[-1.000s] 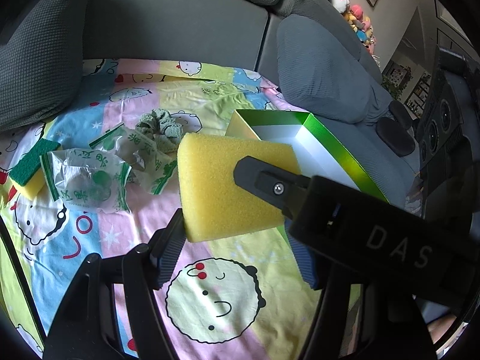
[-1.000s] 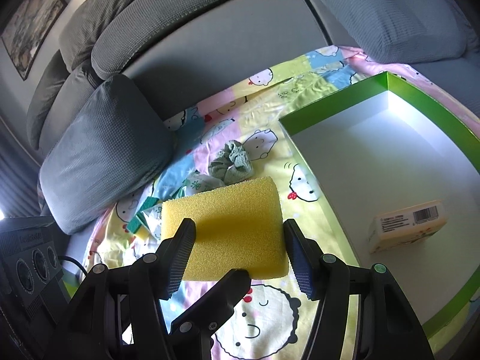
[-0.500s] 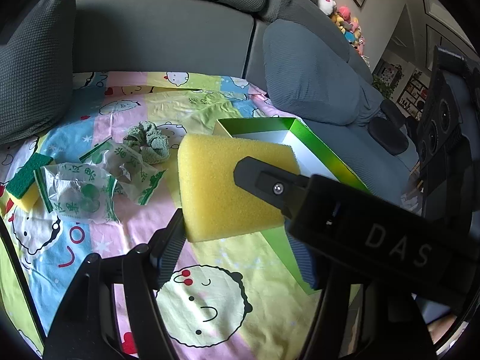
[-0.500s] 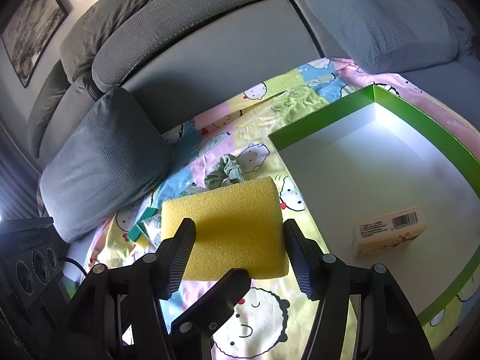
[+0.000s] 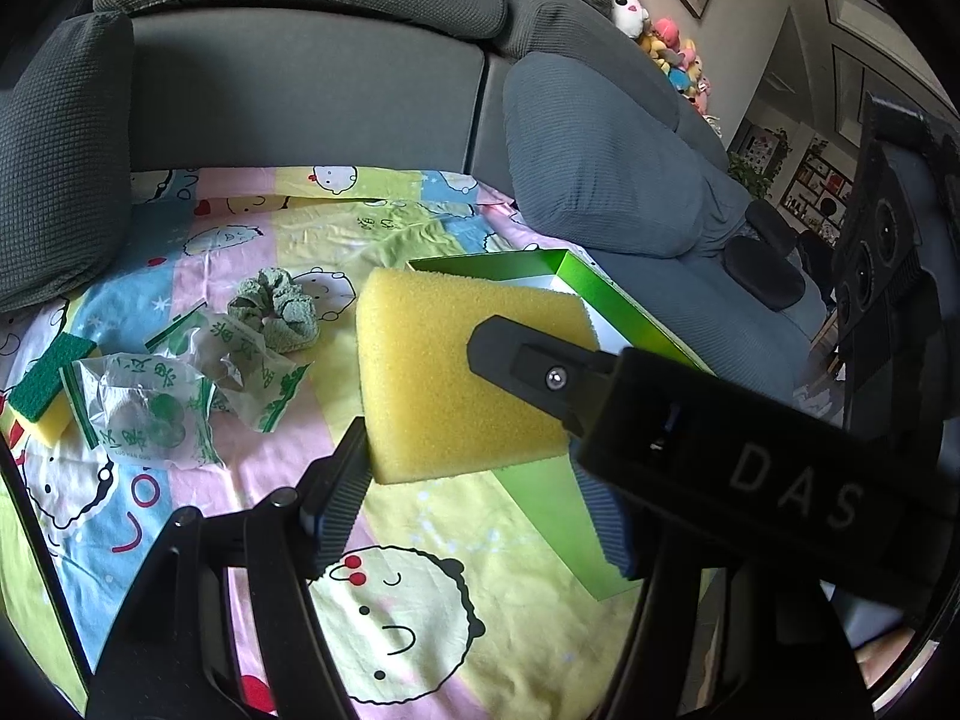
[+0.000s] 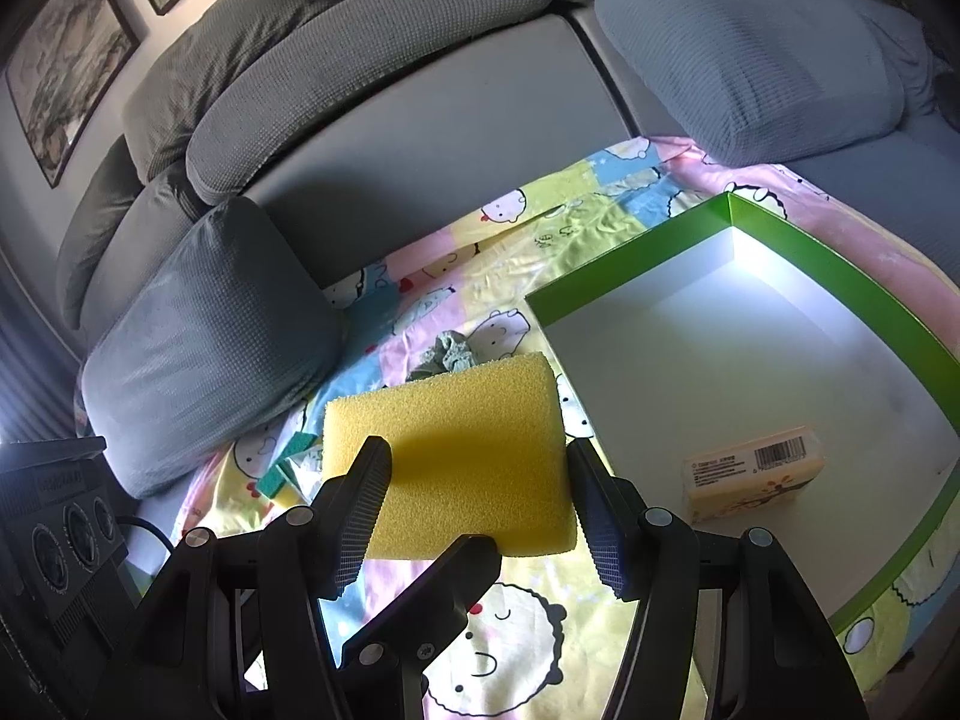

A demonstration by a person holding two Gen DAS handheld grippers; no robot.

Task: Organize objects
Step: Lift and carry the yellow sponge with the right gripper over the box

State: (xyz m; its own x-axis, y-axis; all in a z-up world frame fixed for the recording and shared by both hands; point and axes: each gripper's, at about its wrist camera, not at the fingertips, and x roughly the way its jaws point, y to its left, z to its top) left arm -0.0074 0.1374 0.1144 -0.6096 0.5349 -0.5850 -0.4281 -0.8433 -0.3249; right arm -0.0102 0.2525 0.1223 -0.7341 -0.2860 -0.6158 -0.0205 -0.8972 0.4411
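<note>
A thick yellow sponge hangs above the cartoon-print sheet, gripped by both grippers at once. My left gripper is shut on its lower edges. My right gripper is shut on its left and right sides. One finger of the right gripper lies across the sponge in the left wrist view. A finger of the left gripper shows under the sponge in the right wrist view. Just right of the sponge lies an open green box, white inside, with a small soap carton in it.
On the sheet to the left lie a green scrunchie, crumpled clear bags with green print and a green-and-yellow scouring sponge. Grey sofa cushions flank the sheet, with the sofa back behind.
The sponge stays in both grippers. Both views have swung slightly, so the box and the items on the sheet sit lower and a little further off than before.
</note>
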